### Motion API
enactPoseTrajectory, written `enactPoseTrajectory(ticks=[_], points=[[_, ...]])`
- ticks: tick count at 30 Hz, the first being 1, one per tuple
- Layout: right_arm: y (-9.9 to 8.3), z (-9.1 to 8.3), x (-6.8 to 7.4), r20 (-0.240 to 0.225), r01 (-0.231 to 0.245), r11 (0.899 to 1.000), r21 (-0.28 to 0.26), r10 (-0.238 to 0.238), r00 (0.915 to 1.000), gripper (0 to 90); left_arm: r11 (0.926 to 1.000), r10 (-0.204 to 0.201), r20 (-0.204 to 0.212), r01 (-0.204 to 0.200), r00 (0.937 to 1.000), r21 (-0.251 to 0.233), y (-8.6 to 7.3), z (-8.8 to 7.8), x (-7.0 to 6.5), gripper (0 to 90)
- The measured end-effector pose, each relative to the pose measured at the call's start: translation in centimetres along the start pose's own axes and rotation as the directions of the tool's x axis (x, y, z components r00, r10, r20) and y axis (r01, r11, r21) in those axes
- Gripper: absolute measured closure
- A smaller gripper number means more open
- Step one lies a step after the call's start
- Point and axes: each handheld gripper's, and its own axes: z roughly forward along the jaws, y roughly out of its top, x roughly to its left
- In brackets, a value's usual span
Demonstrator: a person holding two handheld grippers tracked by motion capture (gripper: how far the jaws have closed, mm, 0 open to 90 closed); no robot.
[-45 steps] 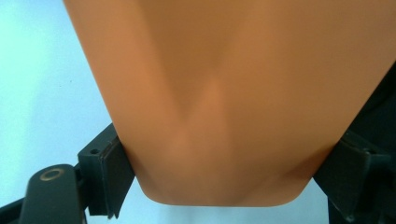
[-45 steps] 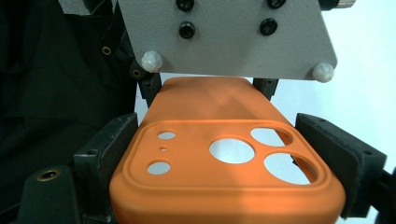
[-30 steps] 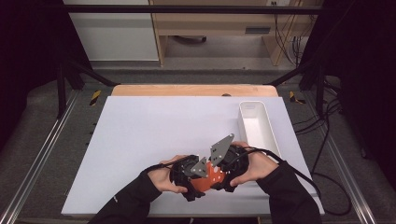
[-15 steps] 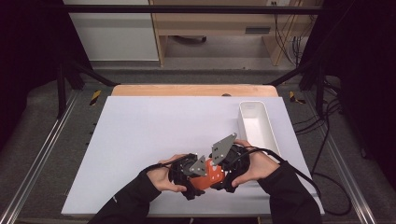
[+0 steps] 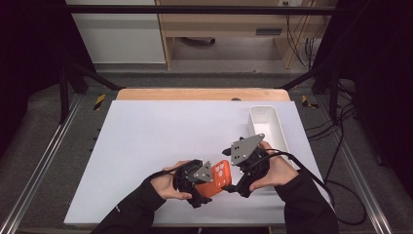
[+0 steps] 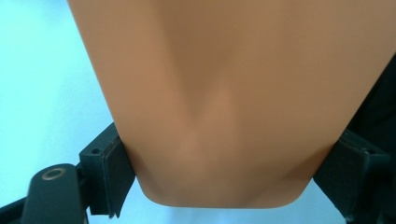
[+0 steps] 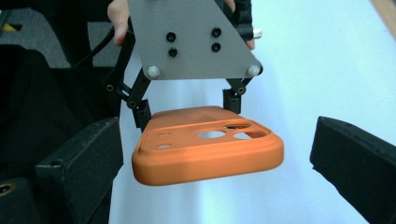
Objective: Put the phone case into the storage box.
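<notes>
Left tool point(image 5: 207, 187): clamped on orange phone case point(image 5: 217, 177), held above surface point(image 5: 156, 141) near its near edge | Right tool point(image 5: 238, 183): jaws just opening, apart, case between them unpressed | White bin point(image 5: 265, 124): right edge, contents not discernible

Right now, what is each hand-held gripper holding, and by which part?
The left hand-held gripper clamps the orange phone case across its two long sides, at the end away from the camera cutouts. The right hand-held gripper, its jaws just opened, holds nothing.
</notes>
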Motion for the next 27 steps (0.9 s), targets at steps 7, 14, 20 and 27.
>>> enactPoseTrajectory(ticks=[7, 14, 20, 27], points=[[-0.4, -0.6, 0.0, 0.018, -0.011, 0.999, -0.044, 0.012, 0.9998, 1.8, 0.9998, -0.009, 0.000, 0.009, 1.0000, -0.020, -0.3, -0.3, 0.2, 15.8], [-1.4, -0.8, 0.0, 0.016, -0.035, 0.996, -0.085, 0.036, 0.9992, 1.2, 0.9990, -0.011, 0.001, 0.011, 0.9999, -0.044, -0.6, -0.4, 0.2, 15.7], [-2.4, -0.9, 0.0, 0.018, -0.062, 0.991, -0.119, 0.064, 0.9978, 1.0, 0.9970, -0.018, 0.007, 0.018, 0.9998, -0.075, -0.8, -0.6, 0.3, 15.7], [-3.2, -0.8, 0.1, 0.018, -0.077, 0.987, -0.142, 0.080, 0.9966, 1.1, 0.9931, -0.019, 0.007, 0.019, 0.9998, -0.116, -0.8, -0.9, 0.3, 15.7]])
